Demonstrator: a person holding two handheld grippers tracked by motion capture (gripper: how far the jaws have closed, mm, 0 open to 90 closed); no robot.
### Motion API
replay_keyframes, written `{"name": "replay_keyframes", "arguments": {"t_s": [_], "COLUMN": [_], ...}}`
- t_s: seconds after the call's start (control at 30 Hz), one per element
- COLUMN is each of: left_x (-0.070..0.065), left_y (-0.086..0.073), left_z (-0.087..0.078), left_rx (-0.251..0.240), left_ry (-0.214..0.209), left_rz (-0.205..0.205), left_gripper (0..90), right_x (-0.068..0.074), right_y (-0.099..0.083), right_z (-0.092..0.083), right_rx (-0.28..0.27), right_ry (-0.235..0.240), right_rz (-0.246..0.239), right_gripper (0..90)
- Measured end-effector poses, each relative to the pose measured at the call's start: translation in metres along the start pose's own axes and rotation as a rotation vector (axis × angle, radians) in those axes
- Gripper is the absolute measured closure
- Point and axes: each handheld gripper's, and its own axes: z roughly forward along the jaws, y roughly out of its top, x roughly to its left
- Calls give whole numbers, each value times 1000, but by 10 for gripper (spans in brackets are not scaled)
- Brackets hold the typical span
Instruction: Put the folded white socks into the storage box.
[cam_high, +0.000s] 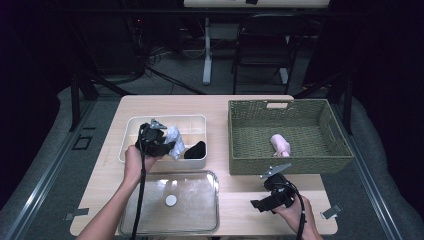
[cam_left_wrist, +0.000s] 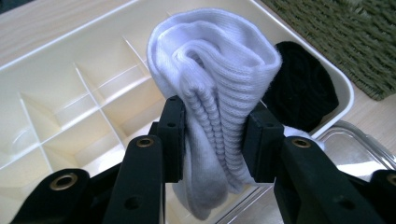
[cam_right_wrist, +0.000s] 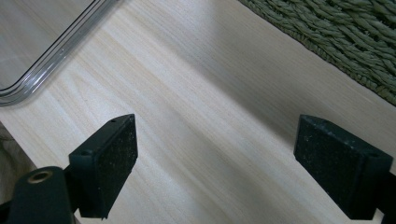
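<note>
My left gripper (cam_high: 169, 146) (cam_left_wrist: 215, 137) is shut on a rolled white sock (cam_left_wrist: 215, 84) (cam_high: 174, 140), held above the cream divided organiser box (cam_high: 165, 122) (cam_left_wrist: 70, 88). A black sock (cam_high: 195, 150) (cam_left_wrist: 301, 88) lies in the box's front right compartment, just beside the white one. My right gripper (cam_high: 260, 202) (cam_right_wrist: 219, 168) stands open over bare tabletop (cam_right_wrist: 196, 93) with nothing between its jaws, near the table's front right. A pink rolled sock (cam_high: 281, 144) rests inside the green woven basket (cam_high: 250, 150) (cam_right_wrist: 336, 32).
A clear plastic lid (cam_high: 200, 220) (cam_right_wrist: 51, 51) with a white round knob (cam_high: 171, 200) lies at the front of the table, before the organiser box. The basket stands at the right, close beyond my right gripper. A chair and desk legs are on the floor behind the table.
</note>
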Motion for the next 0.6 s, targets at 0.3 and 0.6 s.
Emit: {"name": "replay_keyframes", "arguments": {"t_s": [0.3, 0.6], "left_x": [2, -2], "left_y": [1, 2], "left_z": [14, 24], "left_rx": [46, 80], "left_ry": [-17, 7], "left_rz": [7, 33], "left_gripper": [645, 645], "right_x": [0, 1], "right_y": [1, 1], "right_z": [-1, -1], "right_rx": [15, 10], "right_ry": [1, -2], "right_rz": [-13, -11], "right_gripper": [129, 131]}}
